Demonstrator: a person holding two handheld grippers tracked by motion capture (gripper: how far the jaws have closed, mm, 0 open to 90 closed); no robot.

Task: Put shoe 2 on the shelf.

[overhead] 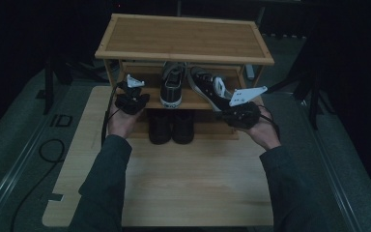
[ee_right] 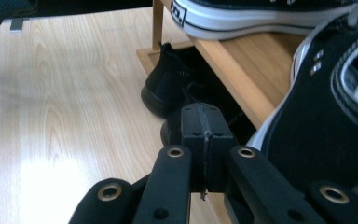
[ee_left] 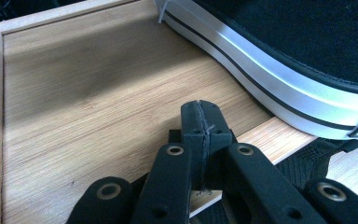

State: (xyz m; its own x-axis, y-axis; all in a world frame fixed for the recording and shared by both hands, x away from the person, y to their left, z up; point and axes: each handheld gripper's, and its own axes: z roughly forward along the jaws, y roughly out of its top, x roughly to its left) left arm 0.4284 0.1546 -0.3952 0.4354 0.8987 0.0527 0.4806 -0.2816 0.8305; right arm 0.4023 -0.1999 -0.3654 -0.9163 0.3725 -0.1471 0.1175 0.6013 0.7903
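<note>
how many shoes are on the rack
4: two sneakers on the middle shelf, one straight, one angled by the right hand-held gripper; two black shoes on the bottom shelf. Others may be hidden.

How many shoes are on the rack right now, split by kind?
Grey-black sneakers with white soles, middle shelf: 2
Plain black shoes, bottom level: 2
Total: 4

A dim recording studio: black-draped surroundings; tripod legs (overhead: pixel 48 87); floor cable (overhead: pixel 48 150); bamboo shoe rack (overhead: pixel 183 38) on a wooden platform (overhead: pixel 183 183)
</note>
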